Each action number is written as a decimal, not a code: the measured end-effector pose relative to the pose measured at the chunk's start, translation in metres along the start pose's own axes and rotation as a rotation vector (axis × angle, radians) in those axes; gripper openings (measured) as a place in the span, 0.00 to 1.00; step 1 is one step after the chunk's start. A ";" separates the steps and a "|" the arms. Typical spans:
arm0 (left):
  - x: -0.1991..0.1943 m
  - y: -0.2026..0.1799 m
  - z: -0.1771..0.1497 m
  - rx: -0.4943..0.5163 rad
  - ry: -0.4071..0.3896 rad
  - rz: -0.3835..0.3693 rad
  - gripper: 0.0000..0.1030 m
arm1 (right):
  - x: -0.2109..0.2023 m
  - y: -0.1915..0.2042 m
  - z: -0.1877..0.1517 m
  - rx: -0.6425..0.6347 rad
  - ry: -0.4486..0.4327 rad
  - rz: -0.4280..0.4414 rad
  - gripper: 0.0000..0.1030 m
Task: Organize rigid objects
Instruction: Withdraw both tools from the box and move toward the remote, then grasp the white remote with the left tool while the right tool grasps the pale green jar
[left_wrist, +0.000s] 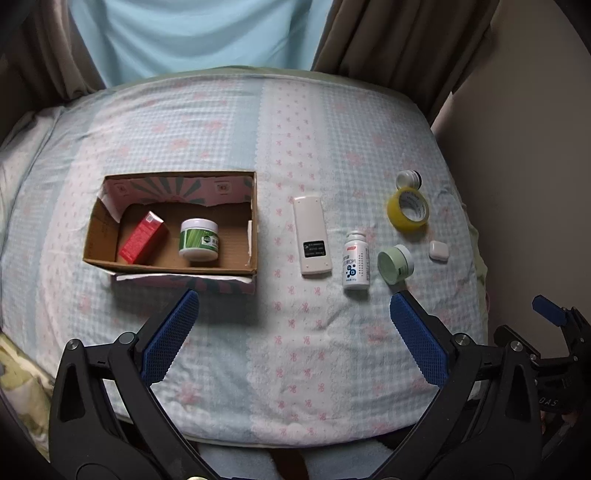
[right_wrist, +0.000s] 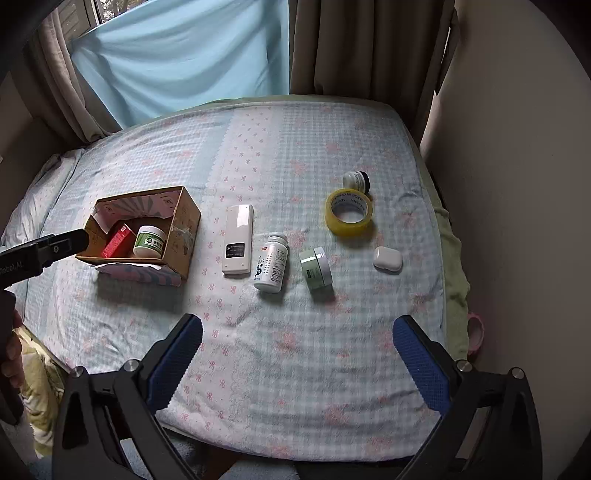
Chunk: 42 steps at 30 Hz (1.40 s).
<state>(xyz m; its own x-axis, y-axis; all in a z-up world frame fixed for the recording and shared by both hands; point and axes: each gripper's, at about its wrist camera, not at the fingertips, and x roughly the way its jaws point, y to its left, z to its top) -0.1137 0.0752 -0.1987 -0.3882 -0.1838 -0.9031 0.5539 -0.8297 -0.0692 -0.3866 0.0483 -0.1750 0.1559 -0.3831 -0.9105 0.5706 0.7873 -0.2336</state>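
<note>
My two grippers, left (left_wrist: 291, 306) and right (right_wrist: 297, 332), gaped empty; two items sat in the box (left_wrist: 92, 240) at frame left, six lay right.

The right gripper (right_wrist: 297, 332) hangs over the near edge of the bed (right_wrist: 258, 350), its blue fingers (right_wrist: 173, 354) spread wide with nothing between them. On the left sits a cardboard box (right_wrist: 181, 236) holding a red carton (right_wrist: 118, 240) and a green-labelled jar (right_wrist: 149, 242). Beside it lie a white remote (right_wrist: 238, 240), a white bottle (right_wrist: 271, 267) on its side, a pale green jar (right_wrist: 315, 267), a yellow tape roll (right_wrist: 349, 218), a small dark-capped jar (right_wrist: 356, 181) and a white case (right_wrist: 387, 259).
</note>
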 end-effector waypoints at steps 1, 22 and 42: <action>0.005 -0.006 0.001 -0.003 0.009 0.003 1.00 | 0.006 -0.003 0.002 -0.008 0.002 0.003 1.00; 0.237 -0.046 0.068 -0.048 0.380 0.004 1.00 | 0.150 -0.037 0.036 -0.071 0.188 -0.011 1.00; 0.374 -0.021 0.055 -0.145 0.599 0.071 0.92 | 0.282 -0.014 0.038 -0.289 0.448 -0.074 0.92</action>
<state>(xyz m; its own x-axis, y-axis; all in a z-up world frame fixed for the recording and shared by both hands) -0.3115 -0.0050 -0.5113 0.1104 0.1267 -0.9858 0.6742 -0.7383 -0.0194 -0.3201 -0.0893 -0.4151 -0.2720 -0.2490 -0.9295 0.3117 0.8911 -0.3299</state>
